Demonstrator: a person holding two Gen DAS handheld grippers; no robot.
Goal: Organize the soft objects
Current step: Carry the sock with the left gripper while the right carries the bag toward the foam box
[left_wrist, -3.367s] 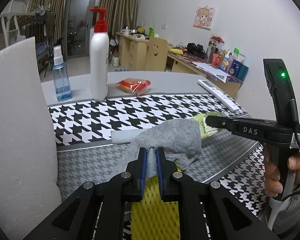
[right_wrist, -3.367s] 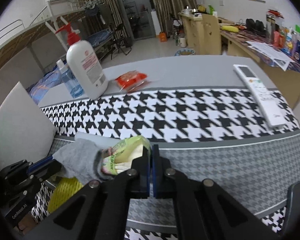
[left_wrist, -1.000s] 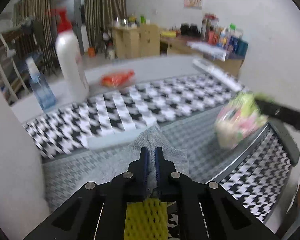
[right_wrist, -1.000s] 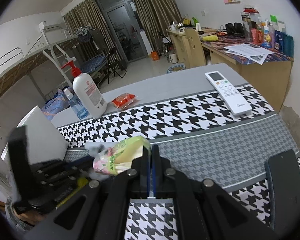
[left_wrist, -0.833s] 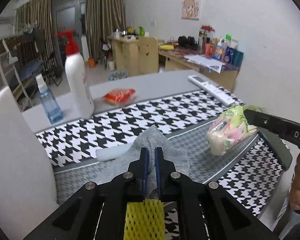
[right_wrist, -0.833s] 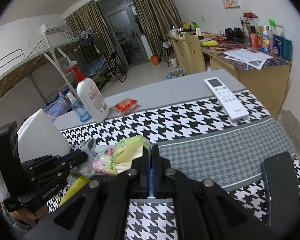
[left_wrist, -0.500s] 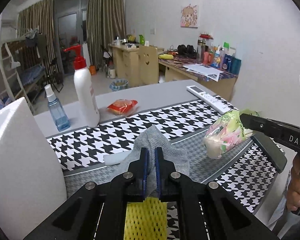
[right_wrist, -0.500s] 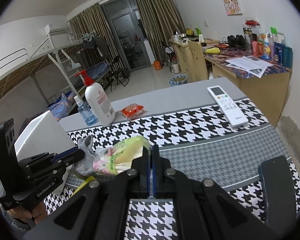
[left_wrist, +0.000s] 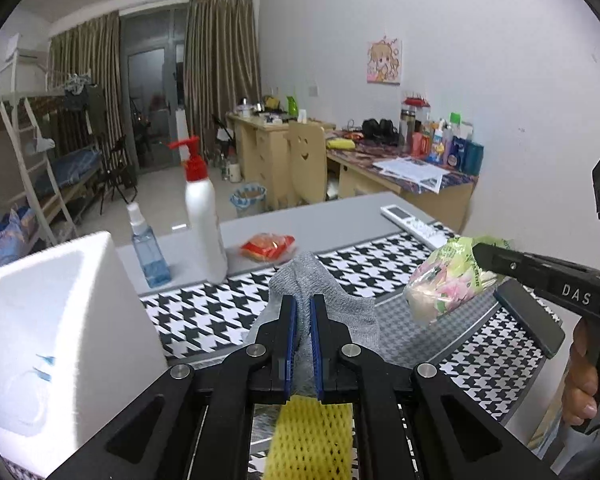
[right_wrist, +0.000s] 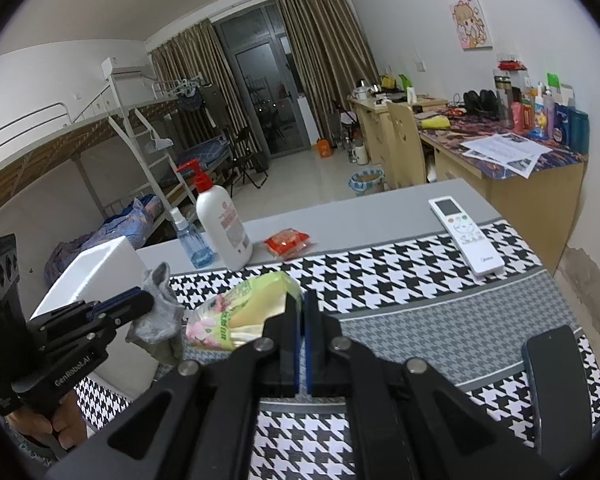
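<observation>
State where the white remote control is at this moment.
In the right wrist view, the white remote control lies flat at the table's far right, partly on the houndstooth cloth, right of the red snack packet.

pump bottle (left_wrist: 202,216), spray bottle (left_wrist: 148,248), remote (right_wrist: 465,236), phone (right_wrist: 556,380)

The pump bottle (right_wrist: 223,227) is taken as landmark on the table (right_wrist: 380,200). Just left of it a spray bottle (right_wrist: 191,237) is stood; right of it a snack packet (right_wrist: 286,242) is laid; far right, a remote control (right_wrist: 465,235); left and nearer, a foam box (right_wrist: 96,268).
</observation>
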